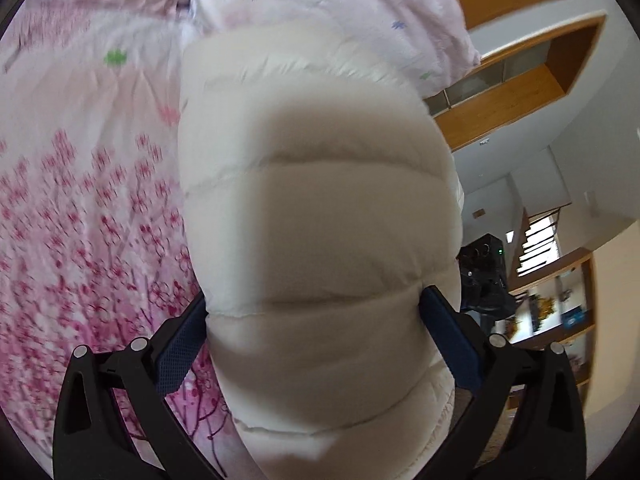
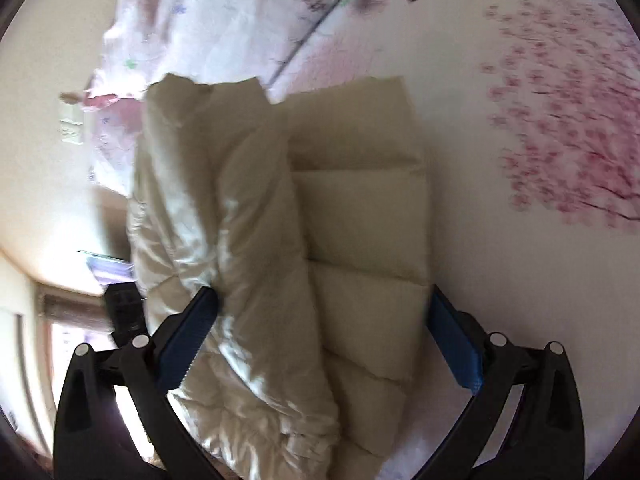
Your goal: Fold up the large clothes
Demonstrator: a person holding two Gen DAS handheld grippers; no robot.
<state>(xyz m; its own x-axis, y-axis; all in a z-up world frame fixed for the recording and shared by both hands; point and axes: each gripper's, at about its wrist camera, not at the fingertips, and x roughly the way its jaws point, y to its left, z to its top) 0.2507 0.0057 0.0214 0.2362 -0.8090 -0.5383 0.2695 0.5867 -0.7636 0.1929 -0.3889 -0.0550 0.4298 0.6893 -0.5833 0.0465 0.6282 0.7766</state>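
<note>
The left gripper [image 1: 314,336] is clenched on the jacket [image 1: 316,208], a cream quilted puffer. Its blue pads [image 1: 178,354] press into the padding from both sides, and the fabric bulges out past them and fills the middle of the left wrist view. The jacket is lifted here, with the sheet [image 1: 80,208] (pink blossom print, blurred) behind and to one side of it. A pale floral quilt [image 1: 320,4] lies bunched beyond the jacket's far end. On the other side of the jacket, wooden shelves [image 1: 520,92] line a white wall, and a dark device with a green light [image 1: 486,264] sits just beside the jacket's edge.

The right gripper [image 2: 322,340] also grasps the jacket [image 2: 360,208]. Its blue pads [image 2: 454,340] sit against a thick bundle of two layers: a flat quilted panel and a crumpled, shinier fold beside it. The panel runs away from the fingers, and its far end seems to rest on the sheet [image 2: 540,128]. The quilt [image 2: 224,12] is heaped past the jacket's far end.
</note>
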